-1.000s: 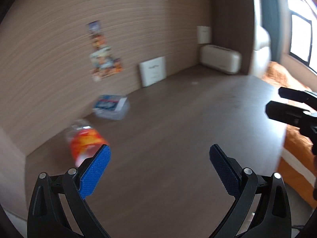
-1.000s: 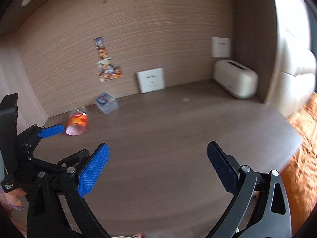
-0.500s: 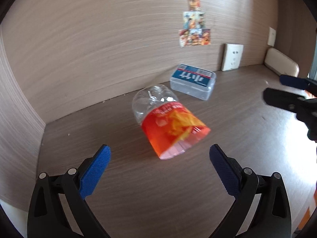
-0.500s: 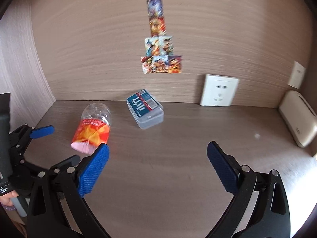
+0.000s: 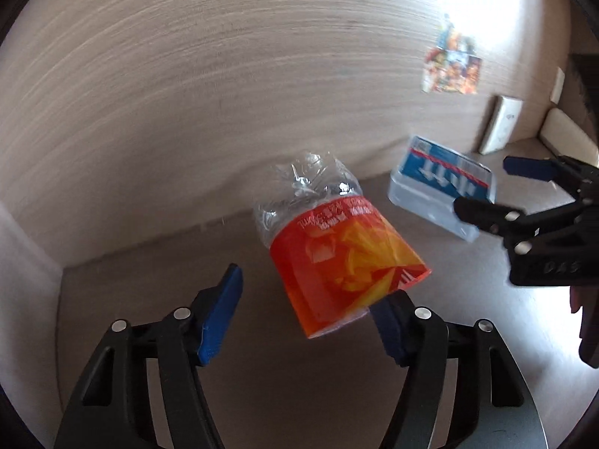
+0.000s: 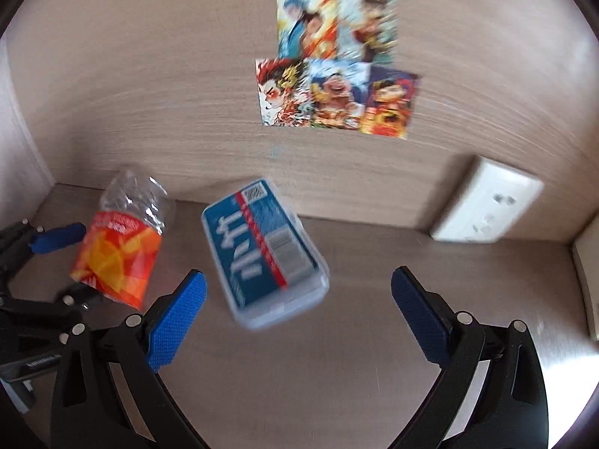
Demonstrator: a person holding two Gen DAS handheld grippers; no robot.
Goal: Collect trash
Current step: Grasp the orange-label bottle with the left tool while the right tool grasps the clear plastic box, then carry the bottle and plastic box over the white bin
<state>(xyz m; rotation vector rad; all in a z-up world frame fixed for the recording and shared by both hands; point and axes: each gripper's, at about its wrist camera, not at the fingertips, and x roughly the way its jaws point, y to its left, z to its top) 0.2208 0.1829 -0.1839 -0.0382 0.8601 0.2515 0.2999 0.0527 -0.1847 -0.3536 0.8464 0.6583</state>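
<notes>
The bottle [image 5: 337,250], crushed, clear, with an orange label, is lying on its side on the counter [image 5: 262,393] near the back left corner, close to the wall. It is being straddled by the left tool [image 5: 303,318], whose jaws are closing; the right pad appears to be at the label's lower edge, while the left pad is being kept apart from it, so nothing is being gripped yet. A plastic box [image 6: 262,254] with a blue label is lying just beside the bottle, along the back edge, and is being approached by the right tool [image 6: 295,310], whose jaws are being held wide open with nothing between them.

Several risks are being judged here. The bottle, light and rounded, is likely being pushed sideways by the one pad, so it may be rolled away before both pads meet. The thin plastic may be squashed further and squeezed out of the grip. With the two tools being worked so near each other, a collision is also being risked.
</notes>
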